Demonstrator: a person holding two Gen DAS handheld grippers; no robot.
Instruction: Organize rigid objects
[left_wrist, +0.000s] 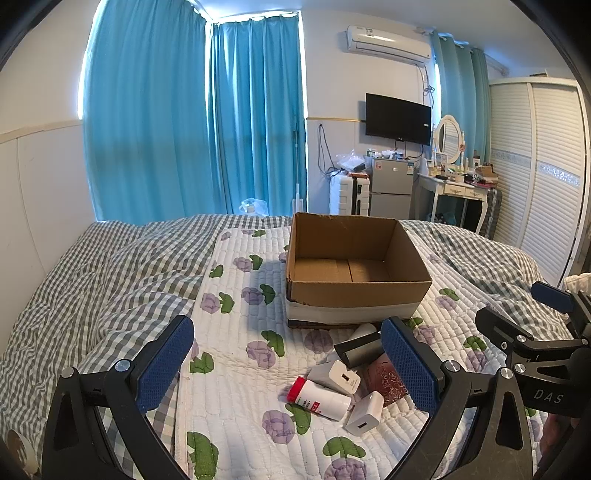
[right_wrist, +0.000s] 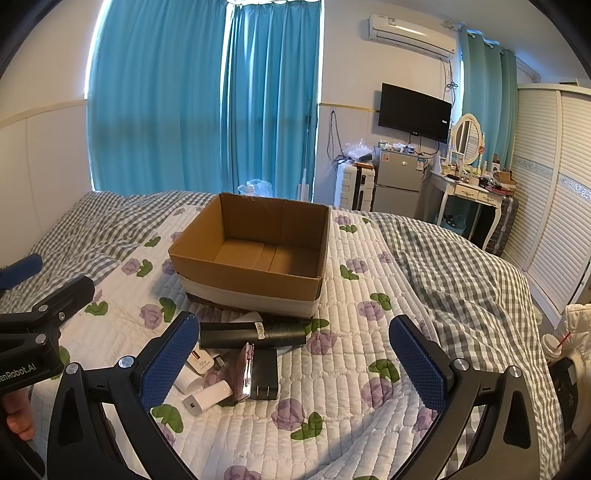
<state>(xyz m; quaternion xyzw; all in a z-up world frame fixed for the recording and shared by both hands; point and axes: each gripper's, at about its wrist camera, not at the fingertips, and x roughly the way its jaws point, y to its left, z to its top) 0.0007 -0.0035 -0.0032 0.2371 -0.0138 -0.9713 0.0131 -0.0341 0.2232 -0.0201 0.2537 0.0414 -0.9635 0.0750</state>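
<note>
An open cardboard box (left_wrist: 354, 291) stands empty on a floral quilt; it also shows in the right wrist view (right_wrist: 247, 284). In front of it lies a pile: a white bottle with a red cap (left_wrist: 319, 398), two white chargers (left_wrist: 334, 376) (left_wrist: 365, 412), a dark cylinder (left_wrist: 360, 350) (right_wrist: 253, 335), a maroon case (left_wrist: 388, 376) (right_wrist: 245, 373) and a black adapter (right_wrist: 264, 374). My left gripper (left_wrist: 288, 363) is open, just above and before the pile. My right gripper (right_wrist: 295, 363) is open, to the pile's right, and also shows in the left wrist view (left_wrist: 517, 314).
The floral quilt (left_wrist: 240, 332) lies on a grey checked bed cover (left_wrist: 110, 280). Beyond the bed are blue curtains (left_wrist: 192, 122), a small fridge (left_wrist: 391, 188), a dressing table (left_wrist: 458, 188) and a louvred wardrobe (left_wrist: 546, 177). A cup with a straw (right_wrist: 554, 347) stands at the right edge.
</note>
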